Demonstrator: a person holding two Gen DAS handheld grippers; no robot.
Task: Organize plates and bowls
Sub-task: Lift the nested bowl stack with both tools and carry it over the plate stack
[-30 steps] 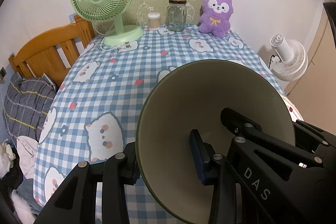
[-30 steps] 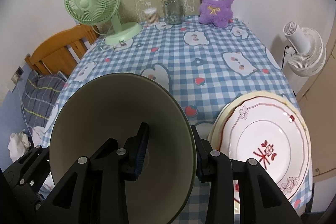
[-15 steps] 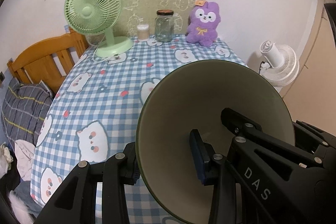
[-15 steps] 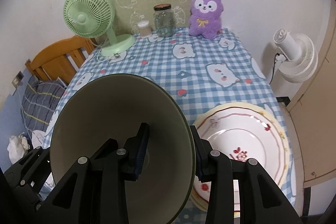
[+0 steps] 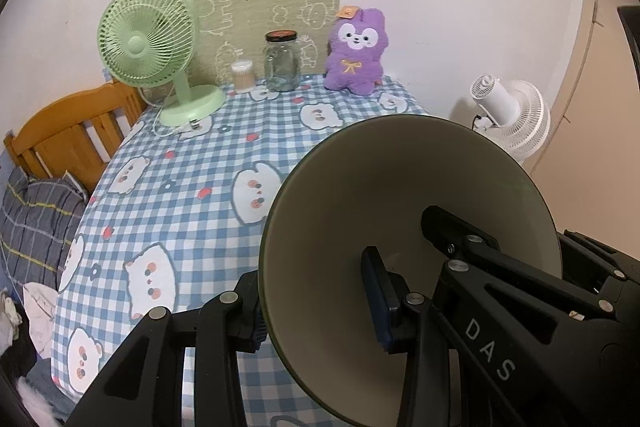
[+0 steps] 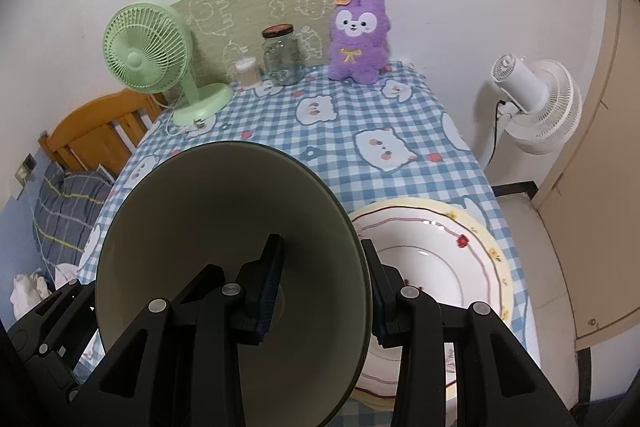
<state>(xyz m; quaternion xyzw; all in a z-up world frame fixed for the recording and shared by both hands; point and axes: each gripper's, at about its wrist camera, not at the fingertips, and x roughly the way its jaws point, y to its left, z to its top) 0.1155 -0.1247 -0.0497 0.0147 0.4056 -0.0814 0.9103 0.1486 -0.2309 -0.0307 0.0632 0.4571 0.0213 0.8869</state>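
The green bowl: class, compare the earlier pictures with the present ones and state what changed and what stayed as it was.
The green bowl, gripped by both the left tongs and right tongs, was drawn back and lifted from the table; the stacked plates show more fully beside it. Both grips on the rim stayed unchanged, and nothing on the table moved.

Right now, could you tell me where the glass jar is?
The glass jar stands at the table's far edge, between the purple plush toy and the green fan.

Both wrist views look steeply down over the table [image 5: 192, 219], sharing its far end.
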